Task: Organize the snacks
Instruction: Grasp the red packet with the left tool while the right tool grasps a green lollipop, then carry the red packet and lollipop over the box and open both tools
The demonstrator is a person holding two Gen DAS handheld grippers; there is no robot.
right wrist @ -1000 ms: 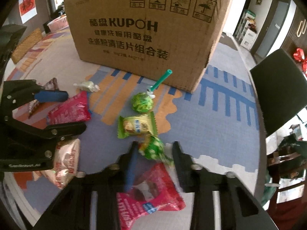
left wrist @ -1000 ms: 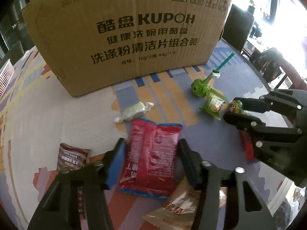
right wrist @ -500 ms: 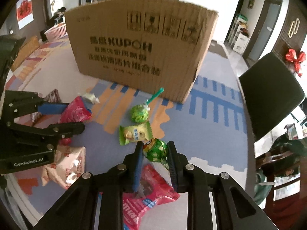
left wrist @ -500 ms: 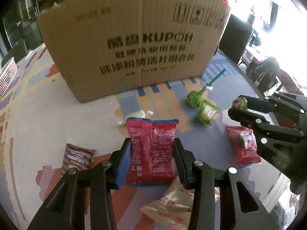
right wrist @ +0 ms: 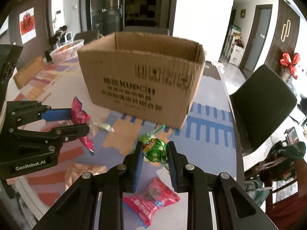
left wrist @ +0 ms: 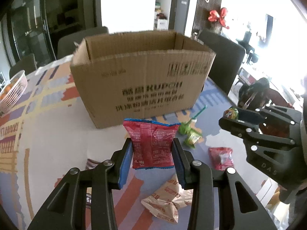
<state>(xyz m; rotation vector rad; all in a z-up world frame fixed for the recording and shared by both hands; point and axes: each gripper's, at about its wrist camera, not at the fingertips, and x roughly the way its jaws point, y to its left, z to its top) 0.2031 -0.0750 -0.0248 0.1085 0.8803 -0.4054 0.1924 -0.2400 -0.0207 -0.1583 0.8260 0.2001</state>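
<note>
My left gripper (left wrist: 152,141) holds a red snack bag (left wrist: 151,132) upright above the table; its jaws are closing, with the blue pads pressed on the bag's sides. My right gripper (right wrist: 155,145) is shut on a round green wrapped candy (right wrist: 154,151), also lifted. An open cardboard box (left wrist: 142,80) stands behind both, its top open toward me and its inside bottom hidden. In the right wrist view the left gripper (right wrist: 79,120) with the red bag (right wrist: 80,117) hangs left of the box (right wrist: 142,88). In the left wrist view the right gripper (left wrist: 230,115) shows at the right.
On the patterned tablecloth lie a green lollipop (left wrist: 185,129), a green packet (left wrist: 191,139), a small red pack (left wrist: 220,158), a beige bag (left wrist: 168,197), a brown packet (left wrist: 92,164) and a white candy (right wrist: 104,127). A pink basket (left wrist: 11,92) sits far left. Dark chairs (right wrist: 262,103) ring the table.
Both grippers have risen from the table, the left with the red bag, the right with the green candy. The left jaws closed onto the bag. The box's open top has come into view.
</note>
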